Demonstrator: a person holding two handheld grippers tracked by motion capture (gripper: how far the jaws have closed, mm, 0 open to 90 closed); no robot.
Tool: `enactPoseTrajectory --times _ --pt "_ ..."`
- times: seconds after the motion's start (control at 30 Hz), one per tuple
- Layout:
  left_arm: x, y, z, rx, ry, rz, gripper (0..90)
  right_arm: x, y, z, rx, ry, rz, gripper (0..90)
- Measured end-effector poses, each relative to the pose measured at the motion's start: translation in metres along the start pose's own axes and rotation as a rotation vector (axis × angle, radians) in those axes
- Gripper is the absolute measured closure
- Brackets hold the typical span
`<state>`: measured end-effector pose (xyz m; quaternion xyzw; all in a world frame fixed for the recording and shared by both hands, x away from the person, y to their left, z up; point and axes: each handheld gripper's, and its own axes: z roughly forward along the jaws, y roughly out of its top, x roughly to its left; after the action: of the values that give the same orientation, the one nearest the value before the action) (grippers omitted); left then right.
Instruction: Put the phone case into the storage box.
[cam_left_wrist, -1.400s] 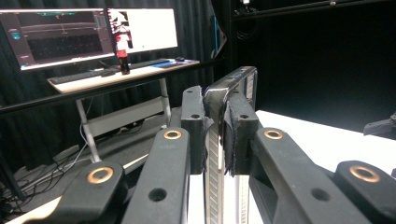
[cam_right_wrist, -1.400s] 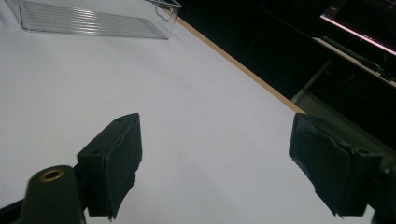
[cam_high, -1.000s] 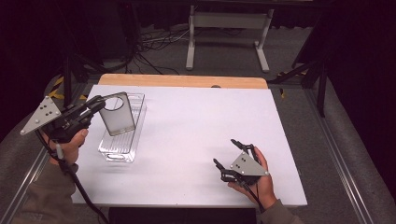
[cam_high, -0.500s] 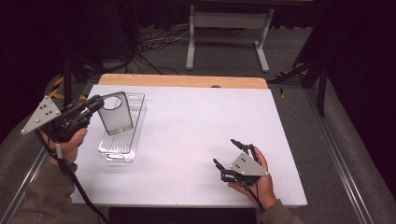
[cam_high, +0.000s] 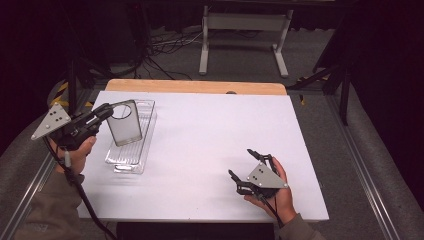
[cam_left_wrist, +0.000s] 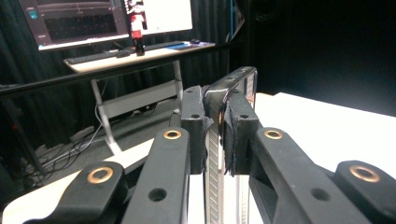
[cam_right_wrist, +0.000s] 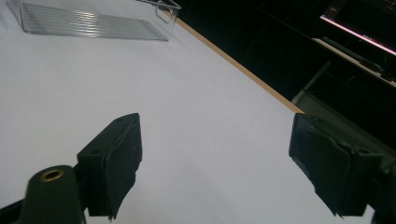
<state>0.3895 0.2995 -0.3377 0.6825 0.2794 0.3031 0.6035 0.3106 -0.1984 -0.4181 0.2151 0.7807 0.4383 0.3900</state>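
In the high view, the left gripper (cam_high: 102, 113) is held at the left edge of the white table (cam_high: 210, 140), its jaws pinched on a flat, clear rectangular lid (cam_high: 124, 123) with a round hole near its top. The lid stands tilted in the air above a clear plastic bin (cam_high: 131, 136) that lies on the table's left side, its long axis running away from the person. A grey three-cornered plate (cam_high: 51, 122) tops this gripper, and the left hand (cam_high: 75, 152) grips it from below. Near the table's front right, the right gripper (cam_high: 246, 166) rests low over the bare surface in the right hand (cam_high: 275, 192), jaws spread with nothing between them, well apart from the bin. No writing can be read on the lid, bin or grippers here. In the left gripper view, the pads (cam_left_wrist: 239, 135) press on the lid (cam_left_wrist: 233, 86) from both sides, seen edge-on, with the ribbed bin (cam_left_wrist: 214, 186) below. Far behind, a desk carries a monitor (cam_left_wrist: 77, 21) whose screen text is too small to read, and a bottle (cam_left_wrist: 137, 30) with a red label that is illegible. In the right gripper view, the two black jaws stand wide apart over the white table (cam_right_wrist: 187, 121), and the ribbed bin (cam_right_wrist: 93, 23) lies far off at the upper left; a lit screen edge (cam_right_wrist: 359, 23) at the upper right shows no readable text.
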Motion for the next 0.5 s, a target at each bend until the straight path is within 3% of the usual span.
enactPoseTrajectory --times 0.5 --pt "0.009 -0.016 0.016 0.035 0.010 -0.022 80.7 0.000 -0.001 0.001 0.003 0.000 0.003 18.4"
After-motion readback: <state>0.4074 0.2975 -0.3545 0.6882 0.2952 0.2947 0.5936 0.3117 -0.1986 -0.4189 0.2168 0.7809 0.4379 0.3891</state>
